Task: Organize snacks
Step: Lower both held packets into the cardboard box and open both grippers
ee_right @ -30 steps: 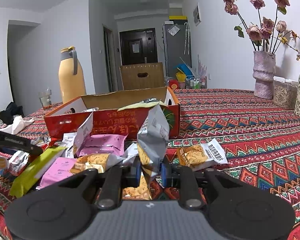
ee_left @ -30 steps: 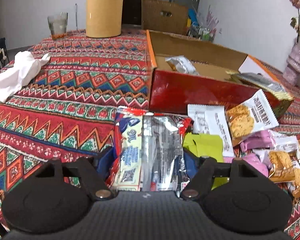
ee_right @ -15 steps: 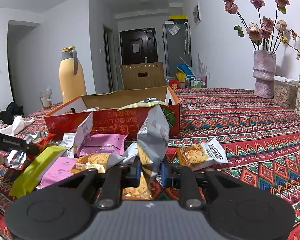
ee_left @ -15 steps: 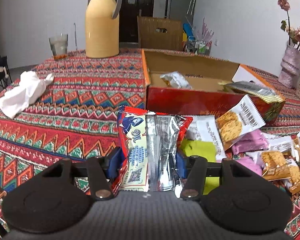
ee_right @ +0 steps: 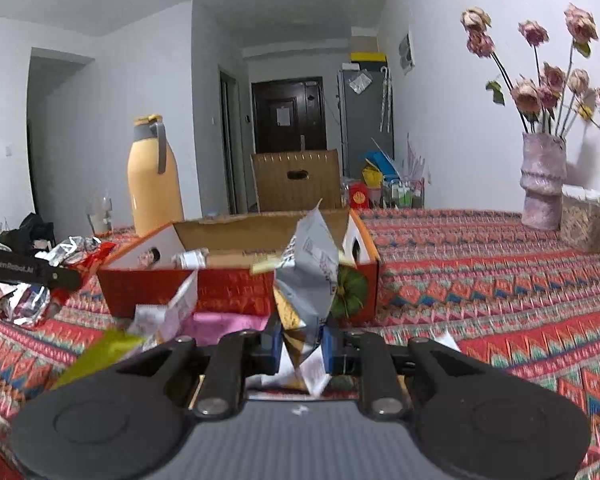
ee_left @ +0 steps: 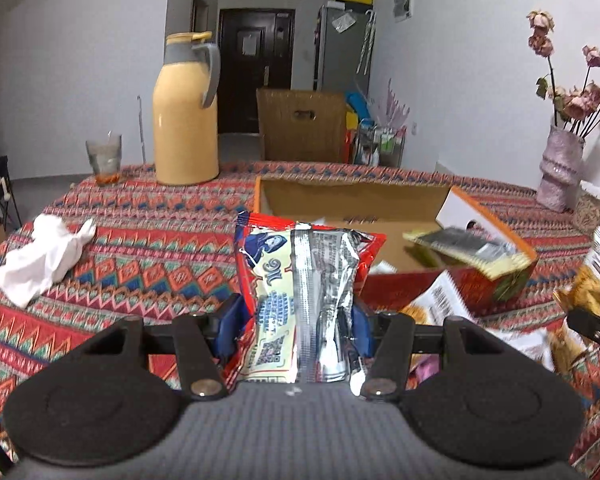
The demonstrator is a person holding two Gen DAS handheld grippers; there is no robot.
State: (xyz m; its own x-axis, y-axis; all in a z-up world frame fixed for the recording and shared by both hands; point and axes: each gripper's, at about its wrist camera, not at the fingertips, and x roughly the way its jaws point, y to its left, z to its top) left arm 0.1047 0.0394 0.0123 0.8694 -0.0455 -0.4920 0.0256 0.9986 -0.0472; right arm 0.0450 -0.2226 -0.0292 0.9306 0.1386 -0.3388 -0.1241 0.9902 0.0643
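Tissue [ee_left: 44, 256] in left view only, vase [ee_right: 542, 184] clearer on rt

My other claw [ee_right: 66, 280], coming in from the left, carries white lettering that I read as "GenRobot.AI". The print on my snack packets and the box is too blurred to read.

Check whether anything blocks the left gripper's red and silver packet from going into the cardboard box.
Nothing visible blocks it. The left gripper grips the red and silver packet above the tablecloth, and the cardboard box lies open-topped directly ahead. Only its near red wall must be cleared; the packet looks high enough.
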